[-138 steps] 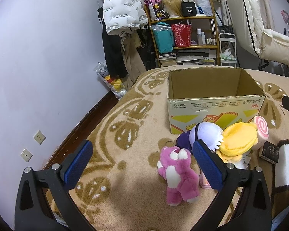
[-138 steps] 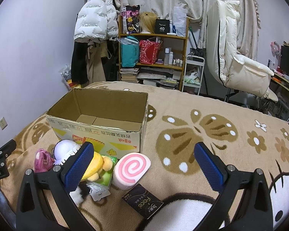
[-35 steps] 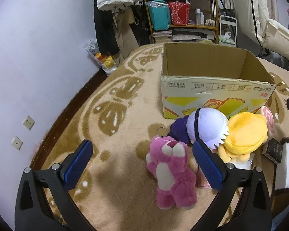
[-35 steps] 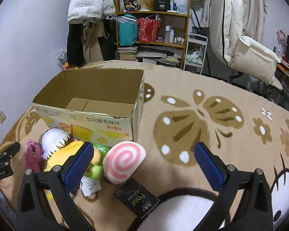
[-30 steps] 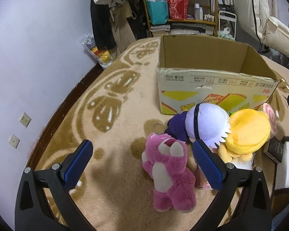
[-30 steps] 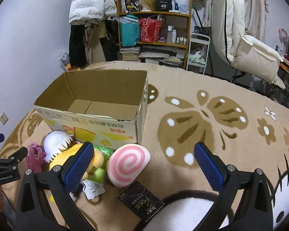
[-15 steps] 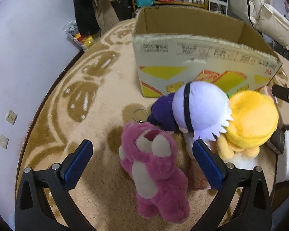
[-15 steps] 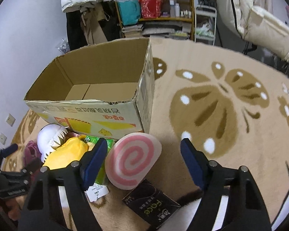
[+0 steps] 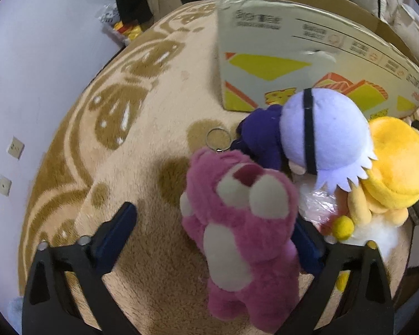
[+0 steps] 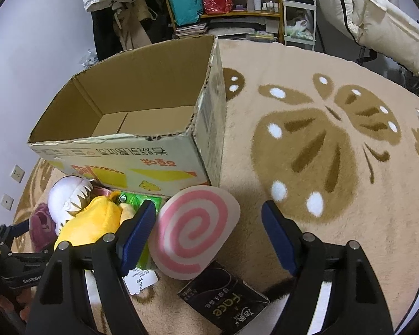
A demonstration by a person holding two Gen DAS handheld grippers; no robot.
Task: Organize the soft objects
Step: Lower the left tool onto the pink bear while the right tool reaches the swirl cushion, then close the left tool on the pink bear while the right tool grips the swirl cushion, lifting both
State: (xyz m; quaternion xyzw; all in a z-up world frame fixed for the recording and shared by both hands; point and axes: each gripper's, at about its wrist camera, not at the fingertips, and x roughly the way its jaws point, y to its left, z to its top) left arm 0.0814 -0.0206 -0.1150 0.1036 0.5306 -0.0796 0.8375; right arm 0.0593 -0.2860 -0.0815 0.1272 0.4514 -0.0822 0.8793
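Note:
A pink plush bear (image 9: 243,223) lies on the beige blanket between the fingers of my open left gripper (image 9: 212,234). Beside it lie a lilac-headed purple plush (image 9: 315,136) and a yellow plush (image 9: 396,167). An open, empty cardboard box (image 10: 142,106) stands behind them. In the right wrist view, my open right gripper (image 10: 209,229) straddles a pink-and-white swirl cushion (image 10: 192,229), which leans by the box corner. The yellow plush (image 10: 89,223) and the white-haired plush (image 10: 67,195) lie left of it.
A black "face" packet (image 10: 226,304) lies in front of the swirl cushion. A green packet (image 10: 134,203) and a paper tag (image 10: 139,279) lie under the plushes. A metal key ring (image 9: 217,139) lies by the bear. Shelves, hanging coats and a chair stand beyond the bed.
Both grippers have moved forward and down. The left now has the pink bear between its fingers; the right has narrowed and closed in around the swirl cushion.

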